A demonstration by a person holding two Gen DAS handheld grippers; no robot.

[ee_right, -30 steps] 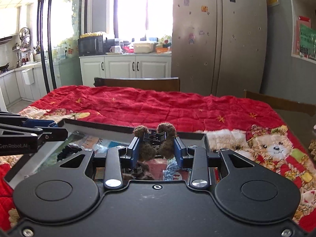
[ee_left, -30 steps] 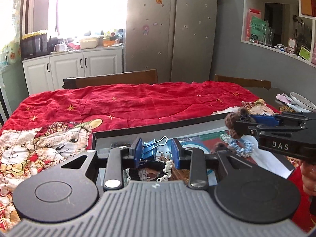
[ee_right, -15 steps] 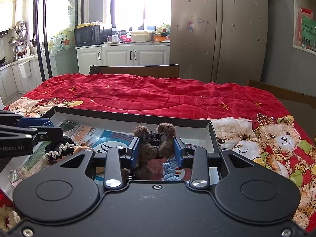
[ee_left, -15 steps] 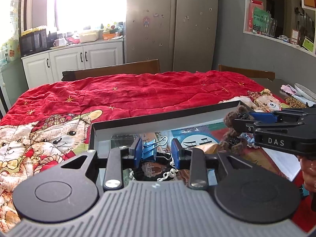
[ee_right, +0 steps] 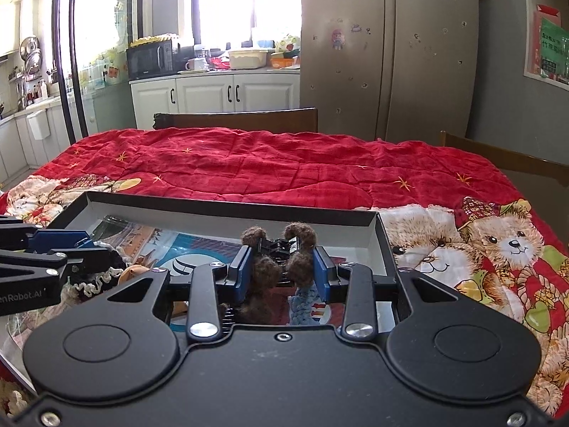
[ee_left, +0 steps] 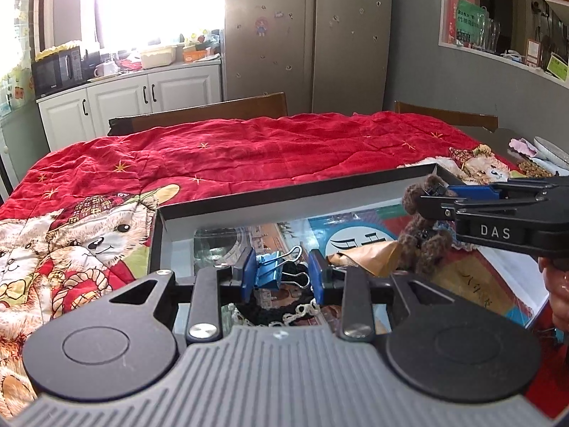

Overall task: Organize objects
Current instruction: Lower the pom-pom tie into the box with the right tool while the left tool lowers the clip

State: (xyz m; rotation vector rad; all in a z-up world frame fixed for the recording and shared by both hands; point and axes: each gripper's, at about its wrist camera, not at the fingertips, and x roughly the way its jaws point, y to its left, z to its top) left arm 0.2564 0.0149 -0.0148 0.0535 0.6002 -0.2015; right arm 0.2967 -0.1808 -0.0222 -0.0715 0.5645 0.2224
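Left gripper [ee_left: 282,277]: its blue fingers [ee_left: 248,275] are standing partly apart and are gripping a blue binder clip [ee_left: 271,273]; the clip's body is sitting against the finger on the picture's left, and its wire handles are reaching across to the other finger.
Blue binder clip: it is hanging between the fingers over the near left part of the tray, above a black item with pale lace trim [ee_left: 298,311].
Right gripper [ee_right: 281,272]: its fingers [ee_right: 322,274] are pressing from both sides on a brown fuzzy hair clip [ee_right: 274,267], with the opening narrow.
Brown fuzzy hair clip: it is being held upright over the near right part of the tray; two fuzzy loops are sticking up above the fingers, and a black claw part is showing between them. In the left wrist view it is seen at the tip of the right gripper [ee_left: 432,210].
Tray [ee_right: 227,210]: a shallow black-rimmed box with pale inner walls is lying on the red quilt [ee_right: 284,163]; printed sheets are covering its floor.
Blue knitted piece [ee_right: 302,302]: it is lying in the tray just under the right gripper.
Red quilt: it is covering the desk and is showing teddy-bear prints at both sides.
Person's hand [ee_left: 558,295]: part of it is showing at the right edge of the left wrist view, below the right gripper.
Background: a grey fridge [ee_right: 387,53] and white cabinets [ee_right: 213,94] are standing behind the desk.
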